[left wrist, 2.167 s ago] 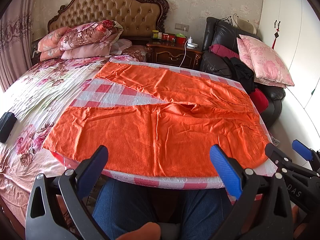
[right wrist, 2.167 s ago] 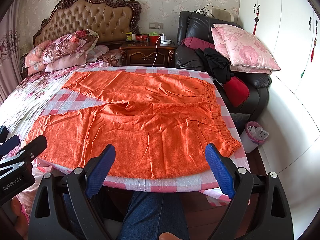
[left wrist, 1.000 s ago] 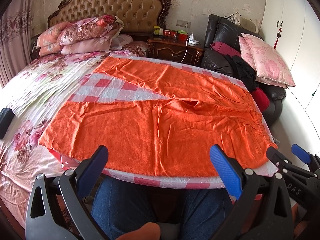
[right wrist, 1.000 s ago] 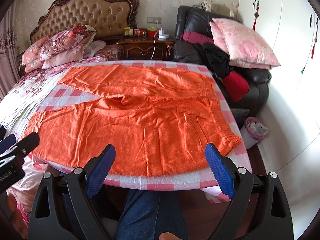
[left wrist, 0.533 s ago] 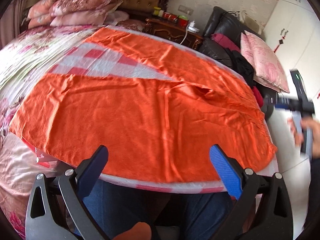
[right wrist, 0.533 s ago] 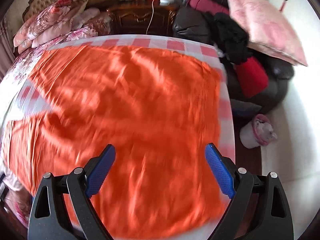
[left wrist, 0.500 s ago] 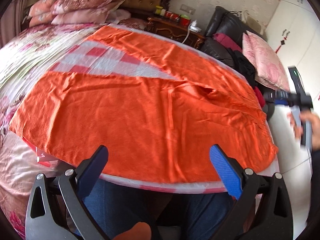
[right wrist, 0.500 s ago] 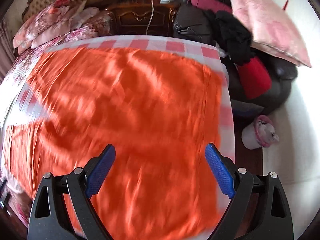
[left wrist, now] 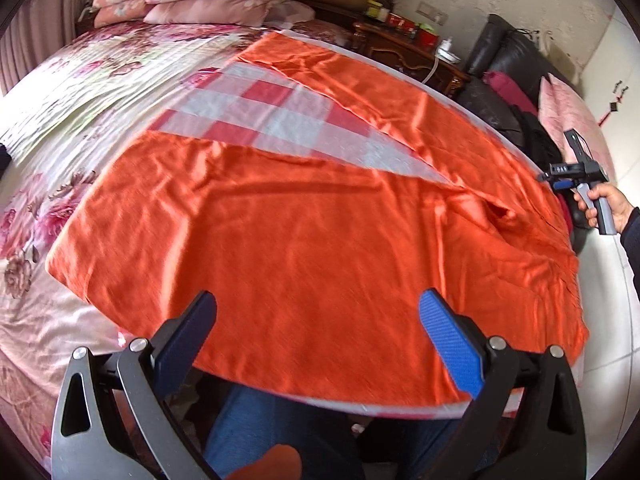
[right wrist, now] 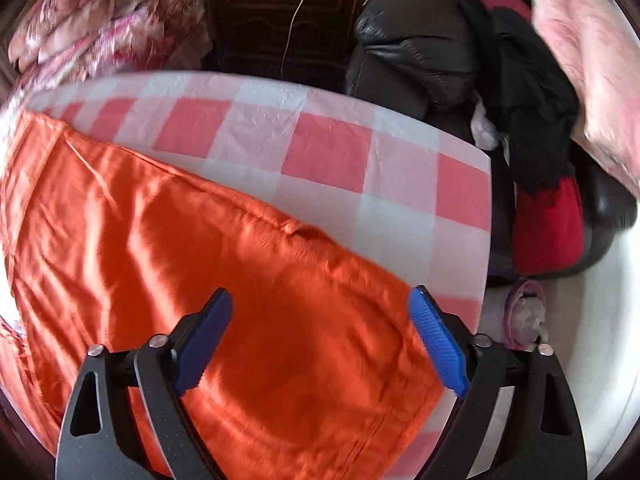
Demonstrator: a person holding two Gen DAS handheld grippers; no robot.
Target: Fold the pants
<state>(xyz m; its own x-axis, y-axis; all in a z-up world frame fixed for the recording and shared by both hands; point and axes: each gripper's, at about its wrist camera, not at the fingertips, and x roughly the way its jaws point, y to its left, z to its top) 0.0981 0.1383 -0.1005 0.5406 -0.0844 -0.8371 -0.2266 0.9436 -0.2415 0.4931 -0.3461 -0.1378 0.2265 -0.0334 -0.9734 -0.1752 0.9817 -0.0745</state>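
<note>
Orange pants (left wrist: pixel 320 248) lie spread flat on a red-and-white checked table (left wrist: pixel 256 116), legs apart pointing left, waistband at the right. My left gripper (left wrist: pixel 320 320) is open and empty, low over the near leg's front edge. My right gripper (right wrist: pixel 320 336) is open and empty, above the pants (right wrist: pixel 200 280) near the far waistband corner. It also shows in the left wrist view (left wrist: pixel 576 176), held by a hand at the table's far right.
A floral bed (left wrist: pixel 80 92) with pillows lies left. A dark nightstand (left wrist: pixel 400 48) stands behind. A black leather chair (right wrist: pixel 420 48) with dark clothes and a pink pillow (right wrist: pixel 580 40) stands at the right. A small bin (right wrist: pixel 524 312) sits on the floor.
My right gripper has swung forward and right, over the pants to the far waistband corner. My left gripper has moved forward and tilted down over the near leg. Both stay open.
</note>
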